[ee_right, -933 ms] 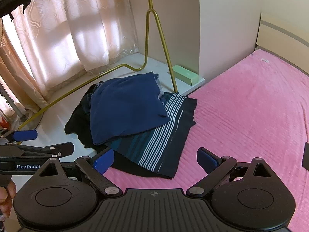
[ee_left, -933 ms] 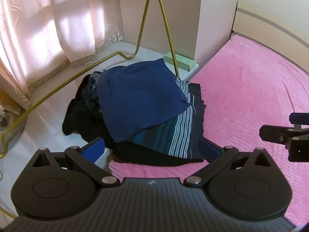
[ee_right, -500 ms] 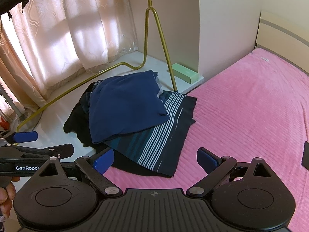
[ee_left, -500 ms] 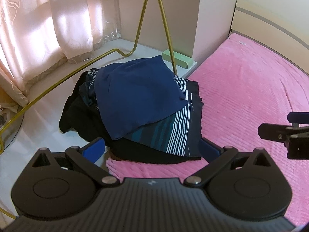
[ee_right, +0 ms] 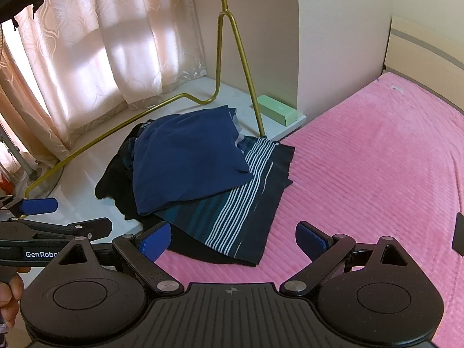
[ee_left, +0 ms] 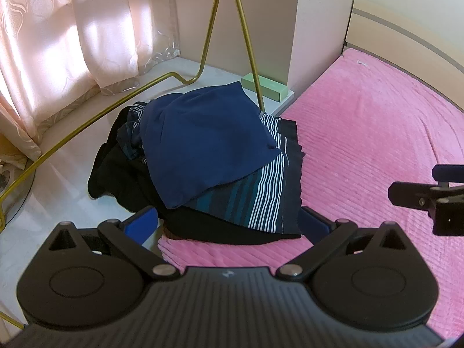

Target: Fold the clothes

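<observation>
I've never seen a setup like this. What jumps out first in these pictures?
First, the heap of dark clothes on the near corner of the pink bed: a navy garment lies on top, over a striped one, with black fabric spilling off toward the floor. In front, the left gripper and right gripper both hover open, holding nothing. Behind the heap stands a gold rack before sunlit curtains.

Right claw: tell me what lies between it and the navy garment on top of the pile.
In the right wrist view, the striped garment and a strip of pink bedspread lie between the open right claw and the navy garment.
</observation>
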### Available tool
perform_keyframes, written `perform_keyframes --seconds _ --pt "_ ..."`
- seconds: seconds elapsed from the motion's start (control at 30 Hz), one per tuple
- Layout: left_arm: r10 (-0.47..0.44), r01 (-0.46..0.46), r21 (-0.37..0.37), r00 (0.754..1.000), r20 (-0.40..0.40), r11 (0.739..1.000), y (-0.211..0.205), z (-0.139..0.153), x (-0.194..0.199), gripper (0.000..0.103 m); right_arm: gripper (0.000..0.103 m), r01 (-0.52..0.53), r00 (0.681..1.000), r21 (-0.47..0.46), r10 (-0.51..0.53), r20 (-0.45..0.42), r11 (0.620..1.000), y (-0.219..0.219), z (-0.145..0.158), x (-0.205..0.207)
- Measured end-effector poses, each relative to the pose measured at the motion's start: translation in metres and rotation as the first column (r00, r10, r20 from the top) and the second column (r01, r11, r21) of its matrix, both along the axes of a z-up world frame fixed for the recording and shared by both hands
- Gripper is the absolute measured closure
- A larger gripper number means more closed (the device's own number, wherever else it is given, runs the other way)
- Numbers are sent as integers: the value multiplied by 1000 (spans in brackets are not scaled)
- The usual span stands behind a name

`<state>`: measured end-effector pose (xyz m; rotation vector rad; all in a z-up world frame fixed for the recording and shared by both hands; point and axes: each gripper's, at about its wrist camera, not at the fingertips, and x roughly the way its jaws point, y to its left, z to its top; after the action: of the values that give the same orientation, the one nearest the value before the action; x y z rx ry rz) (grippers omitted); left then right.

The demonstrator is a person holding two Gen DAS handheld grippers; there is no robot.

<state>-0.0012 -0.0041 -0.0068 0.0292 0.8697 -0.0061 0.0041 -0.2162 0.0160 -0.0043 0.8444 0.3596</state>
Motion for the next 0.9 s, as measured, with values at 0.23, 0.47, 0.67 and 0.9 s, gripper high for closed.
perform_keyframes --seconds 0.23,0.47,0.67,0.9 --pt "1 -1 3 1000 0 1000 0 -1 -2 2 8 -5 1000 -1 5 0 1000 1 2 -1" --pt "4 -4 9 1000 2 1000 -2 0 -4 2 8 -7 1000 -4 7 -5 1000 2 6 -1" --pt "5 -5 8 1000 0 1000 -3 2 -4 2 8 -8 1000 -4 8 -6 1000 3 8 0" --pt "8 -8 11 1000 -2 1000 -2 3 -3 2 8 -14 1000 -2 14 -9 1000 3 7 -2"
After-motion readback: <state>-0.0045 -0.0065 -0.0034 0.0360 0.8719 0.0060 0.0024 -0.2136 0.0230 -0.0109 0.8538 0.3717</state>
